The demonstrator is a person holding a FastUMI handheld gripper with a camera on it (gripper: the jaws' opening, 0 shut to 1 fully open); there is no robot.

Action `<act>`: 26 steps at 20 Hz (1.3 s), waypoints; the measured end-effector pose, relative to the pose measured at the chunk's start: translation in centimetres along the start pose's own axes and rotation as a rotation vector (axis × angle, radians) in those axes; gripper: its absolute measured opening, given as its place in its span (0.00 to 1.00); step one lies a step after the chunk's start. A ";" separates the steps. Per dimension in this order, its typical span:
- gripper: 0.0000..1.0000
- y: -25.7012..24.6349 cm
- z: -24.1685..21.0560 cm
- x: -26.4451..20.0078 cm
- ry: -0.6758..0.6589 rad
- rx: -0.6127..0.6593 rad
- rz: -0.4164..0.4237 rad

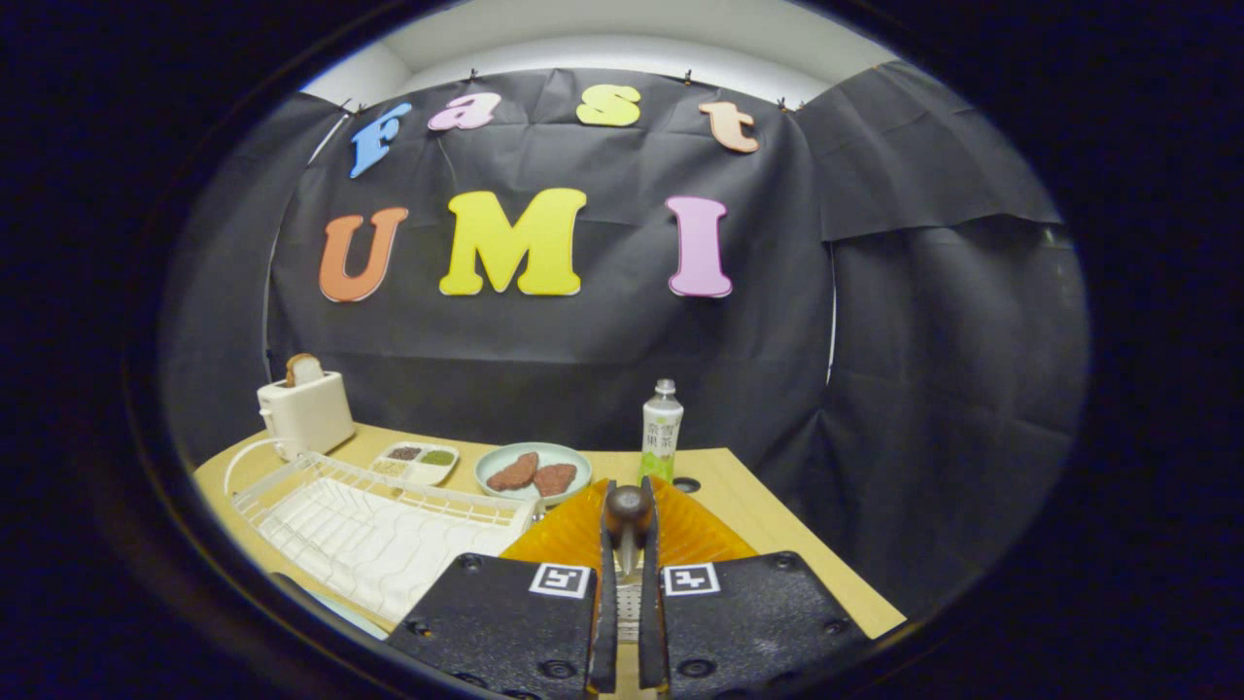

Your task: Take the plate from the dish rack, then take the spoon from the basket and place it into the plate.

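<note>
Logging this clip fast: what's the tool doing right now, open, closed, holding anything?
Tool: closed on the spoon, above the orange basket.

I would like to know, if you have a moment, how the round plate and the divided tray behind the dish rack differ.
The round plate is pale green and holds two brown patties; the divided tray is white, roughly rectangular, with small portions in separate compartments. The plate sits nearer the bottle, the tray nearer the toaster. Both lie flat on the wooden table.

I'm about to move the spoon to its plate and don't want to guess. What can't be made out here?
- Spoon, gripper view: its bowl sticks up between the closed fingers; whatever handle lies below is hidden by them.
- Orange basket: its near part and contents hidden behind the fingers.
- White dish rack: near corner cut off by the edge.
- Divided dish by the toaster: contents too small to identify.
</note>
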State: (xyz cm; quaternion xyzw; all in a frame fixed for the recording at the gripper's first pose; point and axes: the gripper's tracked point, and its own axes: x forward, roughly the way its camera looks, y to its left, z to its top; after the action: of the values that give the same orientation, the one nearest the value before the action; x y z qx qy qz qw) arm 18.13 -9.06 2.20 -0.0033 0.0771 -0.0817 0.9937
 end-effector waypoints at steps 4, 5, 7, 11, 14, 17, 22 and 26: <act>0.14 1.4 1.8 -4.8 -0.054 -0.010 0.056; 0.14 1.7 1.9 -6.0 -0.060 -0.015 0.069; 0.14 2.9 1.8 -8.4 -0.061 -0.029 0.101; 0.14 5.7 0.3 -12.1 -0.029 -0.021 0.160; 0.14 8.5 -1.4 -13.8 -0.008 -0.042 0.216; 0.14 12.3 -4.0 -14.8 0.021 -0.070 0.275; 0.14 18.8 -9.4 -15.1 0.114 -0.075 0.367; 0.14 21.8 -12.2 -14.6 0.162 -0.076 0.388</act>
State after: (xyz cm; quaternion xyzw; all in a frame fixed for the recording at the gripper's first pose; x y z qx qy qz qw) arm 5.53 14.91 -8.01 -0.0194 0.1589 0.1141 0.9805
